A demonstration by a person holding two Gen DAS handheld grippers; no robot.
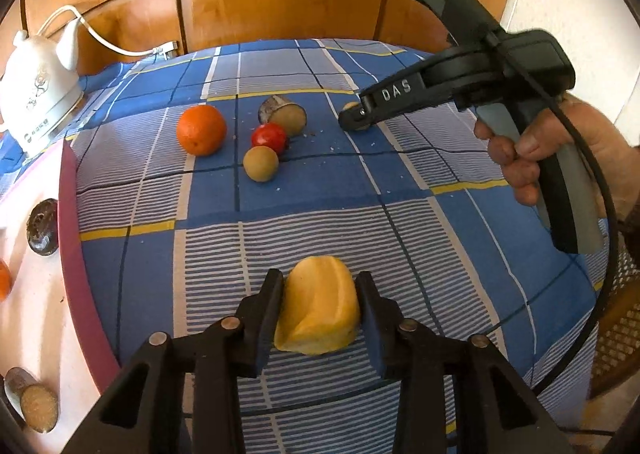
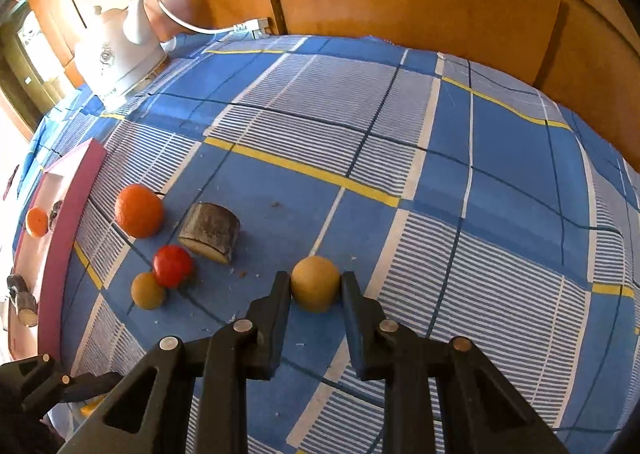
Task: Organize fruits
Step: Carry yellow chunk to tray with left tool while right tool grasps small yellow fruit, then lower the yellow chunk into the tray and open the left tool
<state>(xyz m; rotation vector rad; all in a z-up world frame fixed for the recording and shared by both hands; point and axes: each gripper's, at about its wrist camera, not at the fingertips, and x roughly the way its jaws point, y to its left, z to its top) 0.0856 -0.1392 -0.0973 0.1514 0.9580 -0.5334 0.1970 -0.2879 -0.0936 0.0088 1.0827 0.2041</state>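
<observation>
My left gripper (image 1: 320, 294) points down at the checked cloth, its pads pressed on both sides of a yellow fruit piece (image 1: 318, 310) that rests on the cloth. My right gripper (image 2: 315, 282) is shut on a tan round fruit (image 2: 315, 288) on the cloth; in the left wrist view the right gripper (image 1: 354, 119) covers most of that fruit (image 1: 351, 106). Left of it lie an orange (image 2: 139, 210), a red fruit (image 2: 173, 266), a second tan round fruit (image 2: 148, 290) and a cut wood log piece (image 2: 210, 232). The left wrist view shows the same orange (image 1: 201, 129) and red fruit (image 1: 269, 137).
A pink-rimmed tray (image 1: 70, 213) at the left holds a small orange (image 2: 37, 221), a dark round object (image 1: 42, 228) and a log piece (image 1: 34, 400). A white kettle (image 1: 38, 93) with a cord stands at the back left. Wooden panels (image 1: 280, 1) back the table. A wicker chair (image 1: 616, 314) stands at the right.
</observation>
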